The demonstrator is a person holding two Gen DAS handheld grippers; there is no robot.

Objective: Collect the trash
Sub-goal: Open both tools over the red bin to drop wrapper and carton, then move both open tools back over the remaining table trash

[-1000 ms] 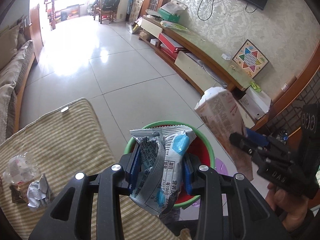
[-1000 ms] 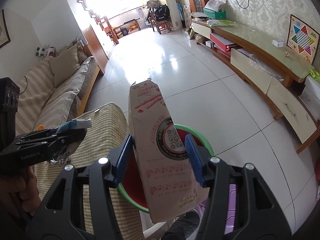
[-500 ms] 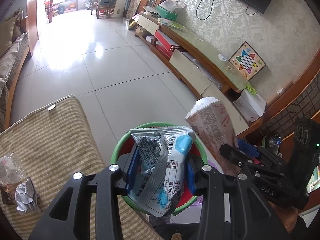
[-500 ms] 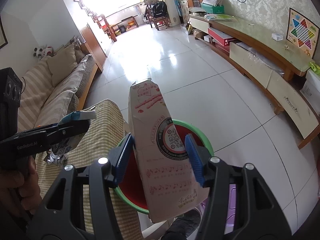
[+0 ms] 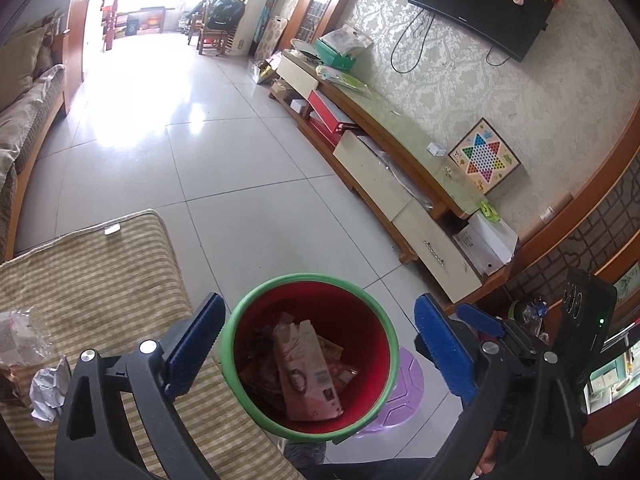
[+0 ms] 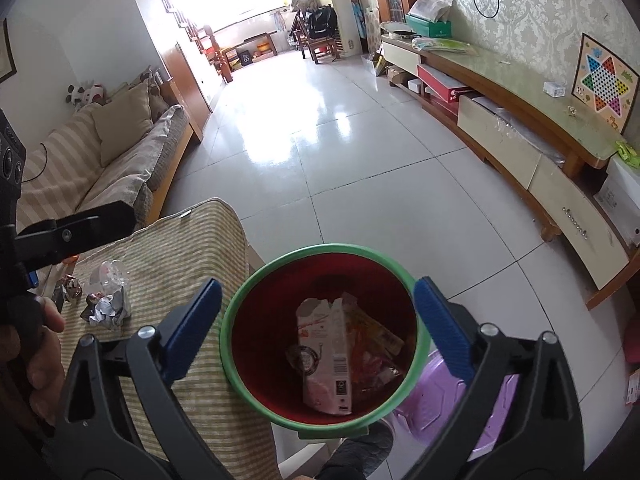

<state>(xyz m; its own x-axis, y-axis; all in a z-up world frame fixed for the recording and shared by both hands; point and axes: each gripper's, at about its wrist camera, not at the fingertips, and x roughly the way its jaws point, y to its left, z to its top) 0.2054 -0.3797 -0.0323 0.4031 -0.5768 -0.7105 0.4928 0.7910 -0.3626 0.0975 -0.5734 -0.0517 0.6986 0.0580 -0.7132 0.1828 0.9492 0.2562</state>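
Opening, with nothing between the fingers: left gripper [image 5: 316,340] and right gripper [image 6: 318,328], both above the red bin [image 5: 352,300] at lower centre; pink carton [image 6: 326,364] and wrappers [image 6: 372,344] inside.

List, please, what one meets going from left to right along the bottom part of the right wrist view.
Person's hand → crumpled foil wrapper → striped cushion → green-rimmed red bin holding a milk carton → purple stool.

My two wrist fisheyes both look steeply down along their fingers [image 5: 444,346] into the same red bin [image 5: 310,354] from close above. They share the striped cushion [image 6: 176,256], tiled floor [image 6: 332,168] and TV cabinet [image 5: 400,168], the left one viewing from slightly further left.
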